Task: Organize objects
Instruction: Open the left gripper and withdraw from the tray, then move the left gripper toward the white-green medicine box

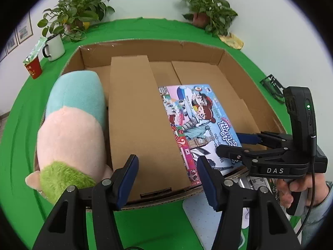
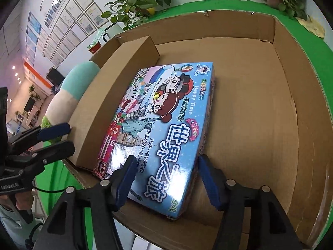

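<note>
Two grippers hang over an open carton (image 1: 235,62) on a green table (image 1: 18,112). In the left wrist view the left gripper (image 1: 167,179) fills the lower centre, its jaws apart with nothing between them, above the near end of a plain brown box (image 1: 137,112) that lies inside the carton. The right gripper (image 1: 235,143) enters at centre right, held by a hand (image 1: 295,189), jaws parted over the near corner of a game box (image 1: 193,123). In the right wrist view the game box (image 2: 164,125) lies flat mid-frame on the carton floor, touching the brown box (image 2: 116,87) at its left; the pads (image 2: 210,185) straddle its near end without pressing it. A plush toy (image 1: 72,129) lies at centre left, against the carton's left wall.
</note>
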